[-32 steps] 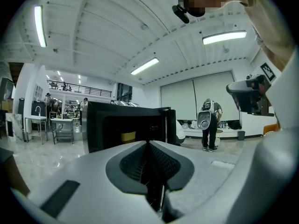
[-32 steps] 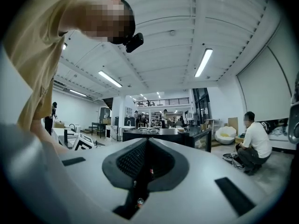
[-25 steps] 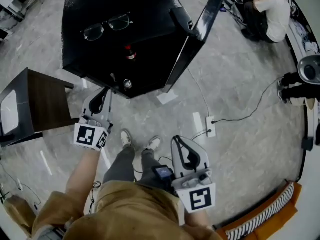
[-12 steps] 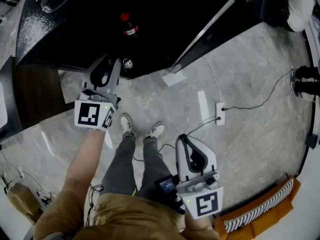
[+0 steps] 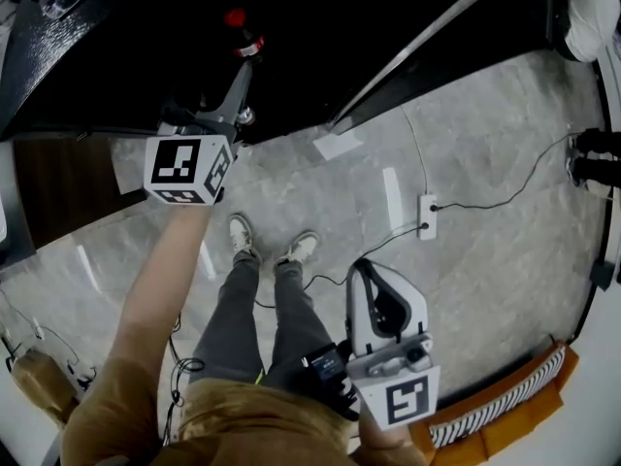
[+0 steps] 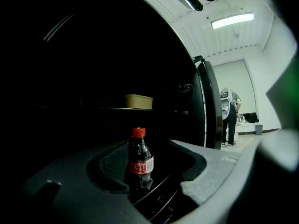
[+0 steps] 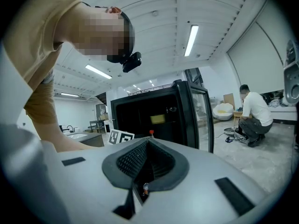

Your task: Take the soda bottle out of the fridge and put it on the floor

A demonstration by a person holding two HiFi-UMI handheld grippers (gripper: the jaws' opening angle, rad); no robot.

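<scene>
While the right claw [image 7: 146, 146] is hanging pressed together, the left claw [image 6: 150, 171], jaws just opening, is bracketing the soda bottle [image 6: 139, 158] in the fridge [image 6: 206, 107] without touching it.

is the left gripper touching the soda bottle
Apart: left gripper view shows the soda bottle standing on the shelf beyond the left gripper, whose jaws have just been opening with nothing between them.

Left gripper [image 5: 236, 87] fingers just opening, empty; right gripper [image 5: 373, 266] fingers together.
</scene>
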